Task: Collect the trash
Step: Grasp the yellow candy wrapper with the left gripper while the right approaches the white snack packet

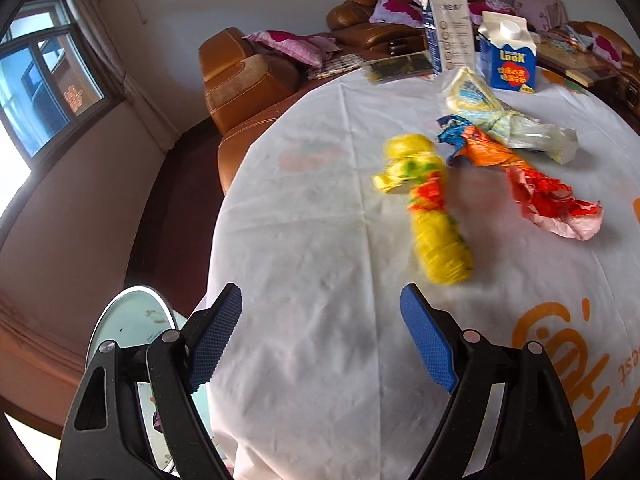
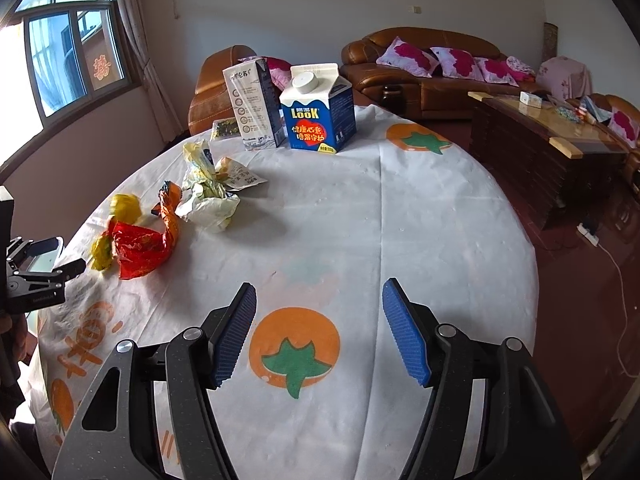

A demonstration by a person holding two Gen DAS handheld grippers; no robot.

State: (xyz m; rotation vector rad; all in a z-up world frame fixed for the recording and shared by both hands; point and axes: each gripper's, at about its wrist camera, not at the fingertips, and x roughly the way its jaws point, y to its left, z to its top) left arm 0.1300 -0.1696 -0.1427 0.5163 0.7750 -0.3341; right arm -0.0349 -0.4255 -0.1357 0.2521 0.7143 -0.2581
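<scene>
A round table under a white cloth carries the trash. A crumpled yellow wrapper lies just beyond my left gripper, which is open with nothing between its blue pads. Behind it lie an orange-red wrapper and a pale knotted bag. At the far edge stand a blue carton and a tall white carton. My right gripper hangs open over bare cloth, far from the wrappers and the blue carton. The left gripper shows at that view's left edge.
A flat dark packet lies at the table's far edge. Brown leather sofas with pink cushions stand behind, and a wooden coffee table to the right. A round white-rimmed glass surface sits below the table's left edge.
</scene>
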